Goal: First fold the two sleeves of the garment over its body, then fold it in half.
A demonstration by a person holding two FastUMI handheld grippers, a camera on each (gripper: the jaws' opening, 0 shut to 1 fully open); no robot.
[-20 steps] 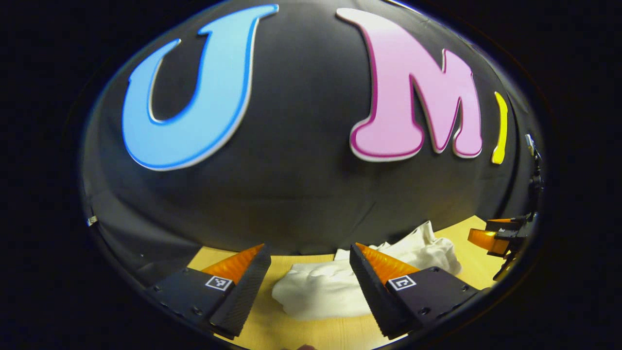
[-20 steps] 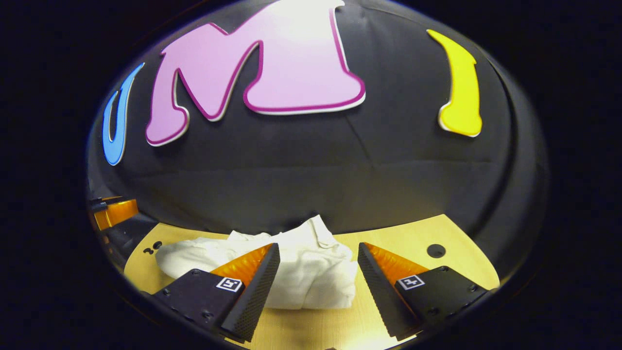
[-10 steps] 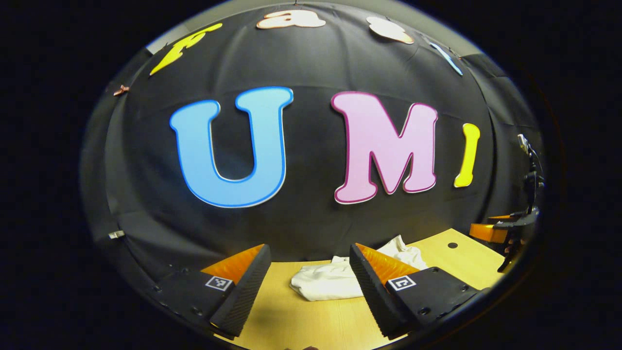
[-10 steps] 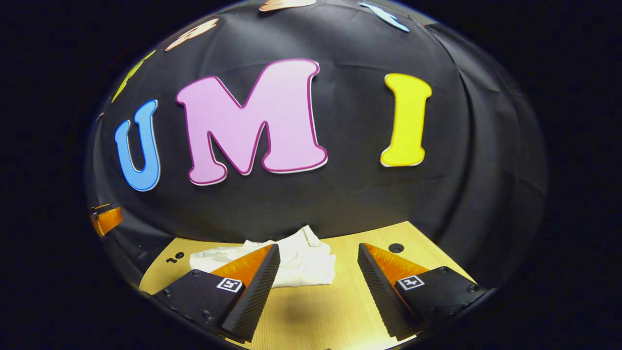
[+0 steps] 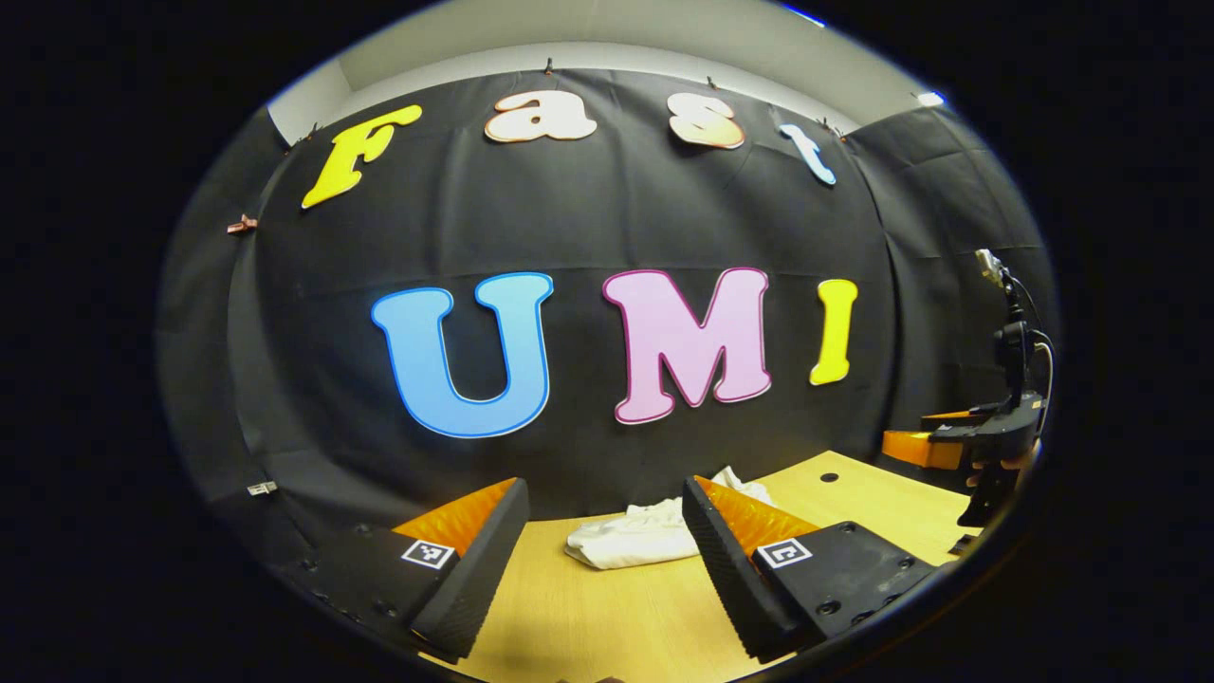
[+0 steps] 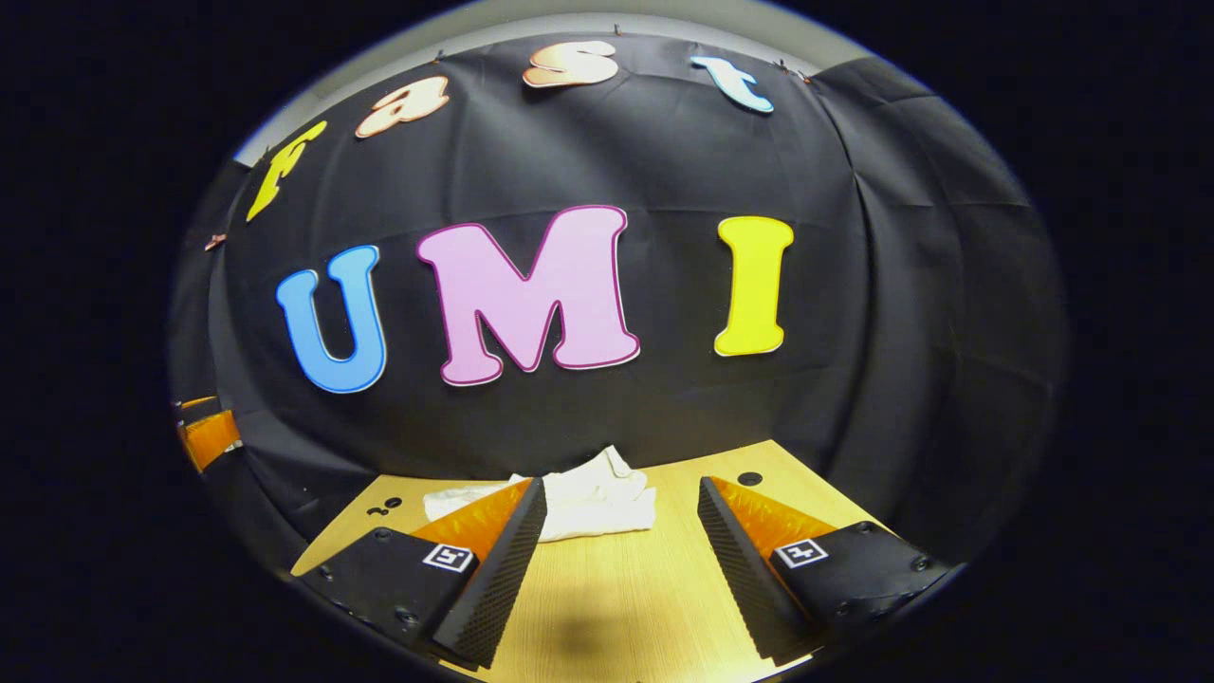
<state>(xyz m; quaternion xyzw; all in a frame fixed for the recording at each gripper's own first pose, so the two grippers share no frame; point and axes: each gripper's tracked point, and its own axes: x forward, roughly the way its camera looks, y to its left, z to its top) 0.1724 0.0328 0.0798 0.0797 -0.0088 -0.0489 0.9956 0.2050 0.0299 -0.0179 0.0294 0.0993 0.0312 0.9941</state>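
Observation:
A white garment (image 5: 637,537) lies folded in a compact bundle on the far part of the wooden table (image 5: 607,617), close to the booth wall. In the right gripper view the same garment (image 6: 593,503) sits beyond the fingers, part of it behind the left finger. My left gripper (image 5: 601,560) is open and holds nothing, well short of the garment. My right gripper (image 6: 618,560) is open too, with bare table between its fingers. In the left gripper view the right gripper (image 5: 934,446) shows at the far right edge.
The wooden table (image 6: 616,607) has a round hole (image 6: 750,478) near its far right corner and small holes (image 6: 383,505) at the far left. The black cloth wall stands right behind the table. A stand with a cable (image 5: 1011,332) rises at the right.
Both grippers have pulled back from the garment and away from the wall, staying open. The garment now looks smaller and farther off and lies still.

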